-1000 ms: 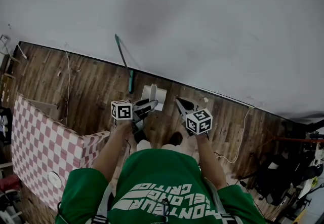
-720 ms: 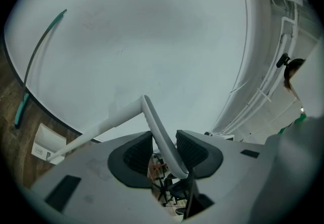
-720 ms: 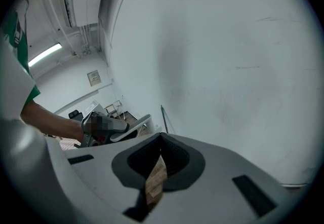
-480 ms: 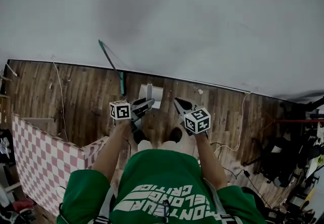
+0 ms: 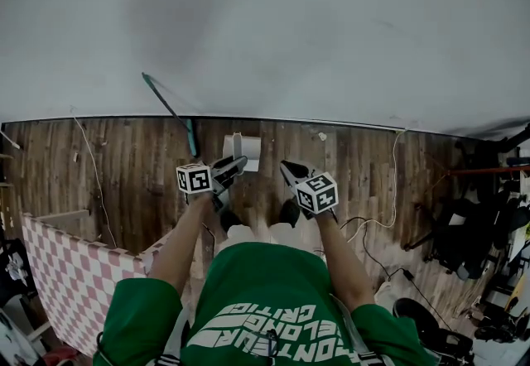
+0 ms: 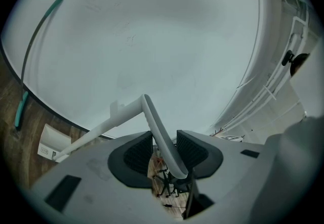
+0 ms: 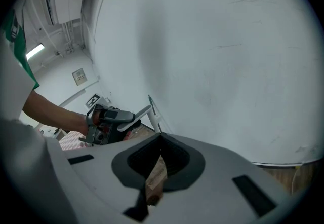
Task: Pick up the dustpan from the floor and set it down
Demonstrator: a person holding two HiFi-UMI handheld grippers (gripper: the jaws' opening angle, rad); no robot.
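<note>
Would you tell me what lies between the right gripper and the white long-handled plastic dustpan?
Only bare brown wood-plank floor, as the head view shows: the right gripper hangs empty beside the white long-handled plastic dustpan.

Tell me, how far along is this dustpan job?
Done, it seems: the grasp. The left gripper has its jaws clamped on the white handle of the dustpan. In hand: the dustpan is low over the wooden floor, near the wall; whether it touches the boards I cannot tell. Left: resting it there and opening the jaws. The right gripper is empty, jaws together.
</note>
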